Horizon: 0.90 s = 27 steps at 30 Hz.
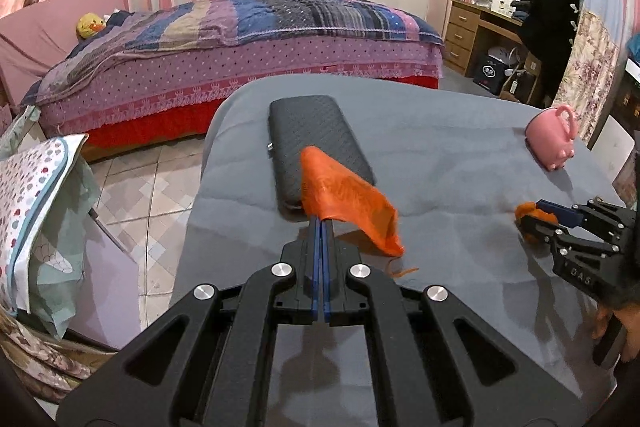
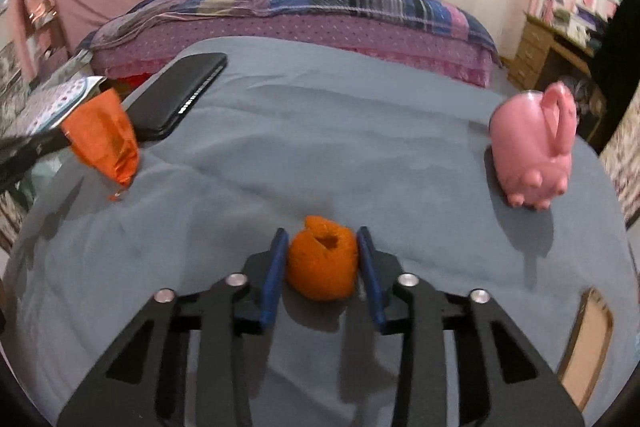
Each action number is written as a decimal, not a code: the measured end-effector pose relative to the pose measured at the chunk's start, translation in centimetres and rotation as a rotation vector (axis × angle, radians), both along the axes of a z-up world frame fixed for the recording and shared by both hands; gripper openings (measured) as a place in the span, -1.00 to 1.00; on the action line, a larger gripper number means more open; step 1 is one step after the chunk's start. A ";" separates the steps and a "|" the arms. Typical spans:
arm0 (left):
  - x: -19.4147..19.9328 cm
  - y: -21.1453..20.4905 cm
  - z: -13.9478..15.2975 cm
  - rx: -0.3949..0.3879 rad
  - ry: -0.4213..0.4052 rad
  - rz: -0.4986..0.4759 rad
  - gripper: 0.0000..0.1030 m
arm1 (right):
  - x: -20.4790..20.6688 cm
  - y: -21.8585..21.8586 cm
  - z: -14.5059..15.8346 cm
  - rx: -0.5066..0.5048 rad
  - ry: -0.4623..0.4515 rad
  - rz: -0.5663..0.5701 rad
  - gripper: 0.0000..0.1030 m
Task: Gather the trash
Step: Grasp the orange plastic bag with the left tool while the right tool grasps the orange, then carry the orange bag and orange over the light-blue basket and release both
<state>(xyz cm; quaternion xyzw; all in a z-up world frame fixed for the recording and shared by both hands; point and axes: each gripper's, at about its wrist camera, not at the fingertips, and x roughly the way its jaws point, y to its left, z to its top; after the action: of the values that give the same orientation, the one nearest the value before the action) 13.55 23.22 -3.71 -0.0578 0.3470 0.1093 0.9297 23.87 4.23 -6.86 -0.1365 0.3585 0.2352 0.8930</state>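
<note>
fingers of your left gripper [image 1: 322,227] are clenched on a thin, crinkly orange plastic bag [image 1: 348,205] held above the grey cloth table [image 1: 440,155]. your right gripper [image 2: 322,259] flanks a rough, hollow orange peel [image 2: 322,267] lying on the cloth, its blue pads just beside it, not visibly pressing. farther off lie a textured black case [image 1: 320,143] and a glossy pink pig-shaped mug [image 2: 532,147].

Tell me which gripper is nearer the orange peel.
Right. The right gripper has its jaws on either side of the orange peel on the grey cloth. The left gripper is off to the peel's left, shut on an orange bag.
</note>
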 end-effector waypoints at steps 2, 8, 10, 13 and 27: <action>0.0 -1.1 0.6 0.015 -0.011 -0.013 -1.00 | -1.0 -0.8 0.5 0.019 -0.037 -0.002 -0.44; 0.5 -4.8 2.8 0.021 -0.051 -0.056 -1.00 | -3.9 -5.3 2.8 0.074 -0.106 -0.062 -0.47; 0.7 -6.3 3.4 0.016 -0.064 -0.076 -1.00 | -4.8 -7.7 3.7 0.093 -0.117 -0.098 -0.47; 1.2 -8.8 4.2 0.021 -0.079 -0.111 -1.00 | -6.1 -10.9 4.7 0.089 -0.129 -0.149 -0.47; 3.8 -23.4 5.7 0.037 -0.103 -0.331 -1.00 | -7.7 -28.2 6.6 0.113 -0.181 -0.405 -0.59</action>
<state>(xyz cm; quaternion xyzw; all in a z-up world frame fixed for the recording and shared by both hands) 17.35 -0.17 2.02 0.0118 0.3014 -0.0422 0.9525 16.14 -23.99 -0.30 -0.0319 0.2830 0.0575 0.9568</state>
